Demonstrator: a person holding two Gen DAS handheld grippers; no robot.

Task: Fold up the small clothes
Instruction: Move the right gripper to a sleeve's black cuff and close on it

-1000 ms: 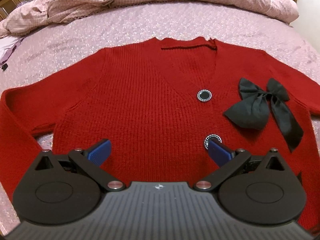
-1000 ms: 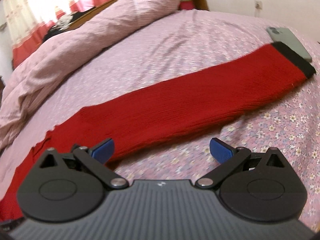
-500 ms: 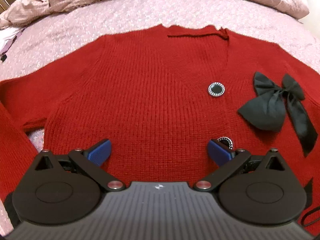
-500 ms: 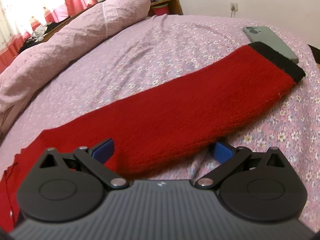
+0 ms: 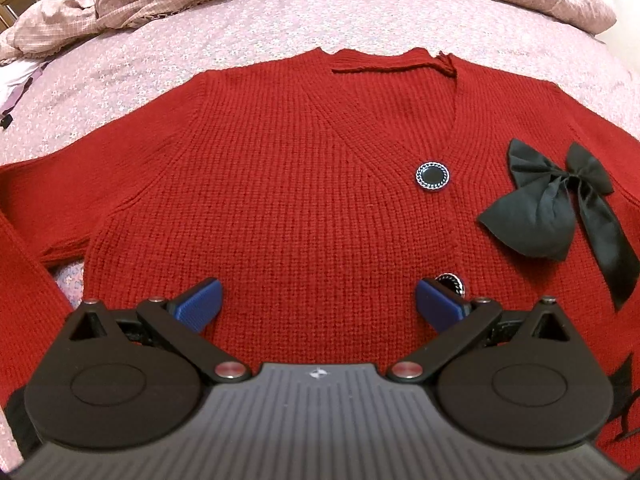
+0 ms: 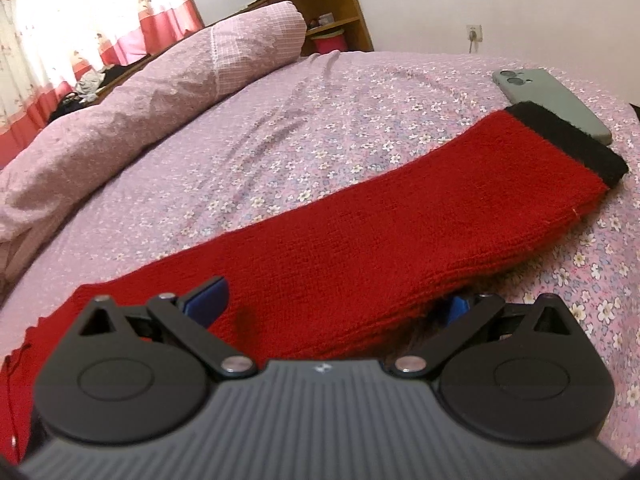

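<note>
Closing in on the sleeve for the first fold

Compared with a second ago, the right claw (image 6: 332, 304) has been brought lower and nearer, so that the near edge of the long red knitted sleeve with a black cuff (image 6: 400, 236) now lies between its blue fingertips (image 6: 208, 300); the right fingertip is largely hidden under the lifted knit edge, so contact cannot be confirmed. The jaws are spread wide and nothing is gripped. A sleeve fold is judged to be about to begin, with no fold made yet.

The left claw (image 5: 318, 304) has been shifted only slightly and is held, likewise spread wide and empty, over the lower front of the red ribbed-knit cardigan (image 5: 280, 200), which lies flat and face up on the pink floral bed sheet (image 5: 280, 28). A round black button with a silver rim (image 5: 432, 176) is seen ahead of the claw, and a black satin bow (image 5: 552, 208) off to its right. Beyond the cuff, a grey-green phone (image 6: 552, 100) rests on the bed, touching or just beside it.
</note>
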